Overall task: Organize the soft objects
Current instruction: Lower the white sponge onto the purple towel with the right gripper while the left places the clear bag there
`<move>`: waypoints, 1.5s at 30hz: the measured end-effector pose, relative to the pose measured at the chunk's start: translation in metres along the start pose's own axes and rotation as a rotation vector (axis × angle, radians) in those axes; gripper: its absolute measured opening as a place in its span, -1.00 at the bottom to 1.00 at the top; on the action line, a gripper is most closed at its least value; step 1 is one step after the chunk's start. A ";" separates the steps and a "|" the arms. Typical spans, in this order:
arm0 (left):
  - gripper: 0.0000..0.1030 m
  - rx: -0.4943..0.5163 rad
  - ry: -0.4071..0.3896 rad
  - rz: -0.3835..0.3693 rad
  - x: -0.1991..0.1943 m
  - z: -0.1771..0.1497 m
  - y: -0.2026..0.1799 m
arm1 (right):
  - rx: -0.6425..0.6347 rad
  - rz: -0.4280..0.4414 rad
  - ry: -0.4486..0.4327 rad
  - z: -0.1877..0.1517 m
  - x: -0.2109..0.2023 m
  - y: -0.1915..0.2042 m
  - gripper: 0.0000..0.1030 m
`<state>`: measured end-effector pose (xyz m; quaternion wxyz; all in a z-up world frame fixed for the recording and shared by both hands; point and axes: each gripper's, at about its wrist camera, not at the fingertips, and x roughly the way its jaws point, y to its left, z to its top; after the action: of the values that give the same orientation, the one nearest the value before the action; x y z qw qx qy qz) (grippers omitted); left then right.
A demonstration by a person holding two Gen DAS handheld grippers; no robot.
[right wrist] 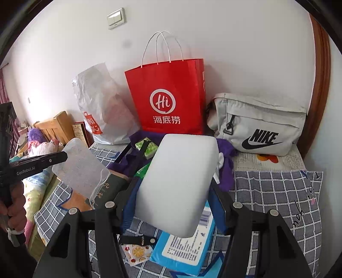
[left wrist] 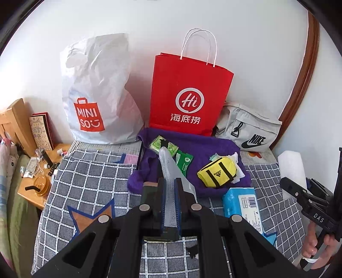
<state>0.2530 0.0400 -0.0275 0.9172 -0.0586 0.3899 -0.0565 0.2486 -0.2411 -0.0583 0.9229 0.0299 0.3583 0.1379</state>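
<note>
While my left claw (left wrist: 170,192) pinches a clear pouch (left wrist: 168,169) and the right claw (right wrist: 173,205) grips a foam block (right wrist: 177,181) above the bed (left wrist: 85,171), tissues (left wrist: 163,146), yellow pouch (left wrist: 217,174) and purple towel (left wrist: 203,147) look unsorted, so early days.

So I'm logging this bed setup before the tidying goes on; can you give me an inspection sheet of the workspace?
Surface: checked blanket on a bed, purple towel spread over it.
Job's things: white foam block and clear plastic sheet, each held in tongs; yellow pouch, green packets and tissue pack lying loose.
Clutter: red paper bag, white plastic bag, grey waist bag against the wall.
Grippers: left tongs shut on the sheet; right tongs shut on the block.
Cables: nothing seen.
Surroundings: bedside table with small bottles, light switch on the wall.
</note>
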 end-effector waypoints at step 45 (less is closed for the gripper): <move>-0.84 -0.041 0.080 -0.114 0.164 0.073 -0.005 | 0.095 0.030 0.203 0.067 0.221 -0.073 0.18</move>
<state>0.4189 0.0156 -0.0928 0.8948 -0.0975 0.4234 -0.1031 0.4665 -0.2473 -0.1639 0.8772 0.0647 0.4557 0.1368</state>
